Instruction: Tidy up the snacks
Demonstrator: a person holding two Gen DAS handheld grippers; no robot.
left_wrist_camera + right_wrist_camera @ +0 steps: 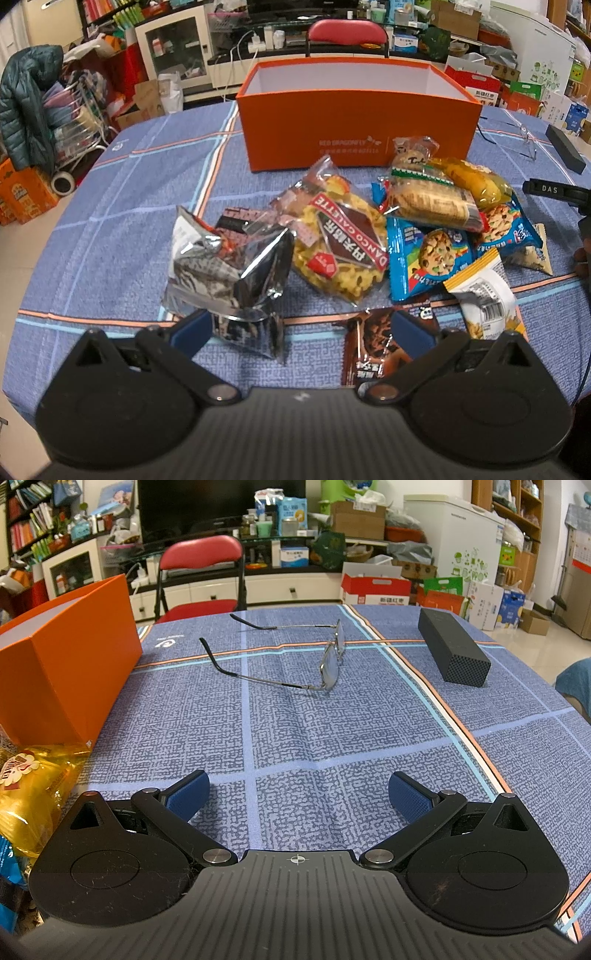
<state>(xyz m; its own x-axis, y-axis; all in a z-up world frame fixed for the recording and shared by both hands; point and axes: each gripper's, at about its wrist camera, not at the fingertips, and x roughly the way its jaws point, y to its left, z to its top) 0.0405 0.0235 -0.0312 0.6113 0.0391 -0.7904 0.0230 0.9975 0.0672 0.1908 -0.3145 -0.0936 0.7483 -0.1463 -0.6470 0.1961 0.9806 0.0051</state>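
The left gripper (299, 328) hung low over the near edge of the counter (110, 229), its blue-padded fingers (192, 330) spread wide and holding nothing; the near end of a silver foil packet (225, 273) lay between them, next to the left finger, though whether it touched the pad I could not tell; a brown chocolate wrapper (373, 347) lay flat by the right finger; beyond these the snacks sat heaped together toward the middle of the counter: a yellow biscuit bag with a red band (340, 247), a blue cookie packet (428, 258), a second blue cookie packet (509, 229) beside it, a white and yellow packet (484, 295), a clear bag of bread rolls (428, 192) and a yellow cake packet (469, 181) piled on top; the orange box (358, 125) stood open behind the heap, toward the far edge, its white inside showing no contents from this angle; the right gripper (299, 794) hovered over bare blue checked cloth near the counter's right side, fingers (410, 797) equally wide apart and empty; ahead of it a pair of spectacles (325, 657) lay unfolded, and a black textured case (454, 650) rested near the far right edge, well apart from them; the end wall of the orange box and the yellow cake packet showed at the left of that view; a red chair (201, 557) stood past the far edge.
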